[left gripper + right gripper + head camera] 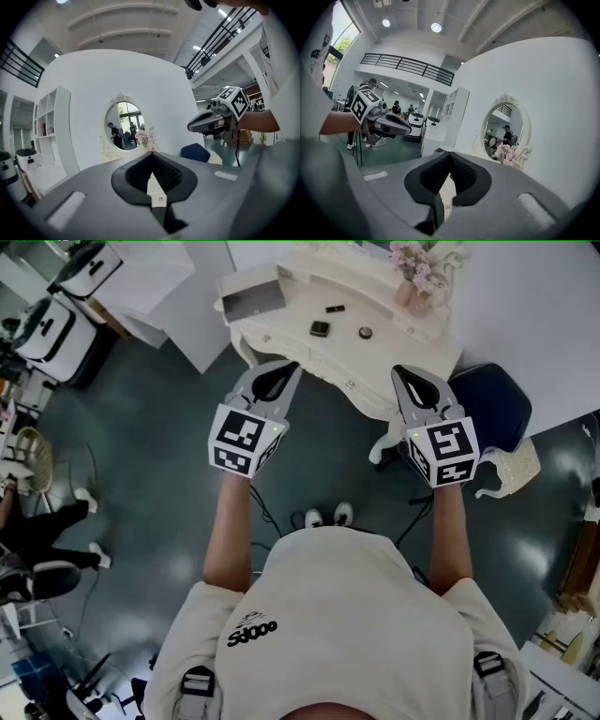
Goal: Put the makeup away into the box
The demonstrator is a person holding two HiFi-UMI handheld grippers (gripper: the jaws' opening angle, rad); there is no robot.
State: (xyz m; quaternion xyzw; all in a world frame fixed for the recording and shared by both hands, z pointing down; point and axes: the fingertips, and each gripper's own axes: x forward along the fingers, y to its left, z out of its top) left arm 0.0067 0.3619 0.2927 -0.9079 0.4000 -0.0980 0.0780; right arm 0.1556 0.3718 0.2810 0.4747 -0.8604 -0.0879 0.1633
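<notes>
Short of the white dressing table's (286, 320) front edge, in the head view, the left gripper (281, 369) and the right gripper (405, 373) are held side by side and well apart. Both forearms are stretched forward from the person's torso, with the marker cubes turned upward. An approach posture is suggested, since nothing has been taken up.

The makeup is seen lying near the middle of the tabletop: a square black compact (320, 329), a round black pot (366, 332) and a small dark stick (335, 308). The box (253, 299), open and grey inside, is set at the table's left end, apart from the three pieces, presumably so that they can be carried across to it. A vase of pink flowers (412, 273) stands at the table's back right, and a blue stool (492, 404) is placed beside its right end.

From the left gripper view, the jaws are seen pressed together tip to tip with nothing between them. They are aimed roughly level towards the oval mirror (124, 119) behind the table.

From the right gripper view, the same is shown: the jaws are closed on each other and empty, and the mirror lies to the right of the line of aim. The task is judged not yet begun. Either pair of jaws would have to be spread and lowered to the tabletop before a piece could be pinched.
</notes>
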